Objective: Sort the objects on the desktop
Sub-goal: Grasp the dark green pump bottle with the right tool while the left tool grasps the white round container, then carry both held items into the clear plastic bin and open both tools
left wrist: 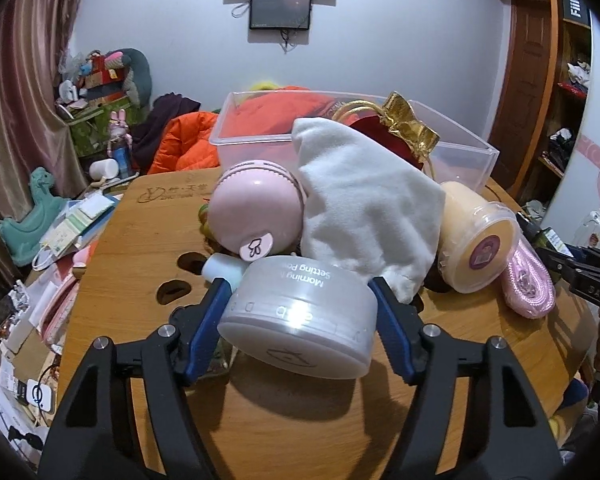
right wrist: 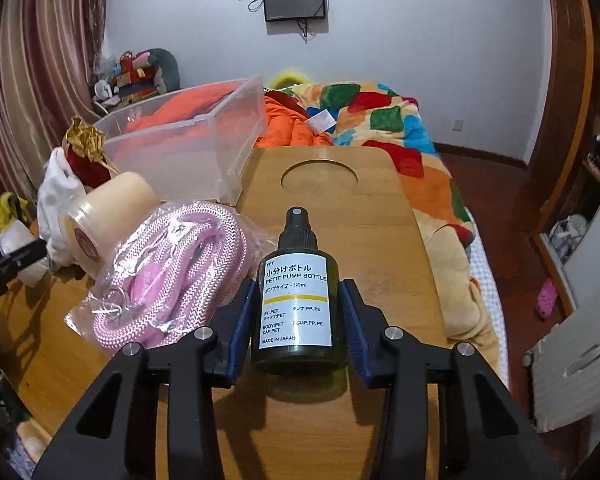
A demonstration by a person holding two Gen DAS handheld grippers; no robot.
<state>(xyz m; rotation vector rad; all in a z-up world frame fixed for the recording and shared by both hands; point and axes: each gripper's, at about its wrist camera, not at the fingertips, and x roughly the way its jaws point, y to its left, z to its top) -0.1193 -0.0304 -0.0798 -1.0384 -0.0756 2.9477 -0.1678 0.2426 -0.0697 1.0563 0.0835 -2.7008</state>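
The left gripper (left wrist: 300, 316) is clamped on a round translucent powder jar (left wrist: 300, 320), its blue pads pressed against the jar's curved side wall at 9 and 3 o'clock. The jar sits tilted, lid edge toward the camera, and a shadow under it suggests that it is just off the tabletop (left wrist: 140, 248). It looks like rigid, light plastic with a smooth, slippery wall, so a grip across the widest part, as now, seems the safest hold.

The right gripper (right wrist: 298, 320) brackets a dark pump bottle (right wrist: 296, 292) that stands in front of the camera with its white label facing it. The pads lie at the bottle's flanks, touching or very nearly so; I judge them closed on it. The bottle is small, stiff and probably light, top-heavy at the pump head, so the labelled body is the place to hold.

Behind the jar, from 11 to 2 o'clock, crowd a pink round device (left wrist: 256, 216), a soft white cloth pouch (left wrist: 364, 216), a cream jar (left wrist: 476, 240) on its side and a bagged pink cord (right wrist: 172, 264). The clear plastic bin (left wrist: 460, 156) stands at 12 o'clock, likely the sorting target.
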